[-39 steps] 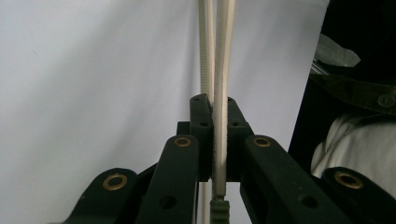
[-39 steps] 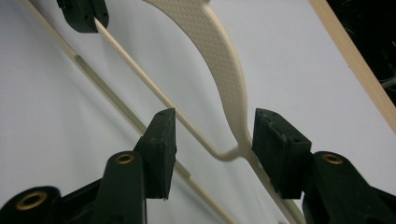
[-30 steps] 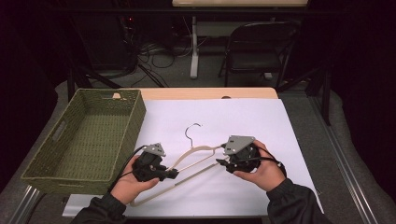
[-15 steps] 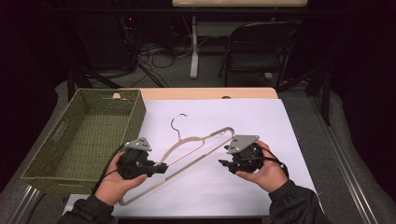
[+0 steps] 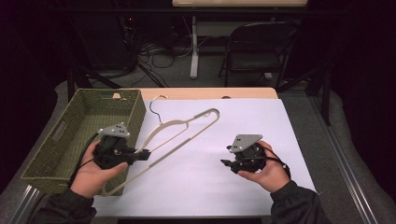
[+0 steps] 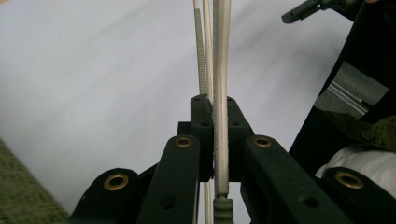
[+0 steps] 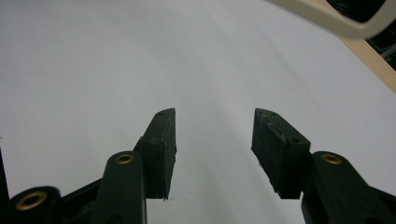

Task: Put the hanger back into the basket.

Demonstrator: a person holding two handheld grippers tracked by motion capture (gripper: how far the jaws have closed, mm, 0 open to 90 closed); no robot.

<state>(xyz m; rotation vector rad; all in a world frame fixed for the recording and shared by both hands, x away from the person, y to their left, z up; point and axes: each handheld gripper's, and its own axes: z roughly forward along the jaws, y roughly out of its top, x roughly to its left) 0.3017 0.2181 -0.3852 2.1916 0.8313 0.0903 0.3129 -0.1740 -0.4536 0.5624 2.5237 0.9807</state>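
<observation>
Beside the basket [image 5: 65, 135], left tongs [image 5: 145, 153] clamp an unlabelled hanger [image 5: 187, 128].

Left gripper [image 5: 141, 154] clamps the cream hanger [image 5: 183, 129] beside the green basket [image 5: 56, 154], hook toward the far edge; right gripper [image 5: 226, 161] hovers apart over the white sheet [image 5: 261, 116].

Bright, evenly lit white sheet [image 5: 224, 154], dark surround, near jaws perhaps slightly soft

Cream hanger [image 5: 180, 135] held beside the green basket [image 5: 56, 144]

It lay slanted over the white sheet, wire hook toward the far edge, its lower bar clamped in the left gripper [image 5: 140, 154].
</observation>
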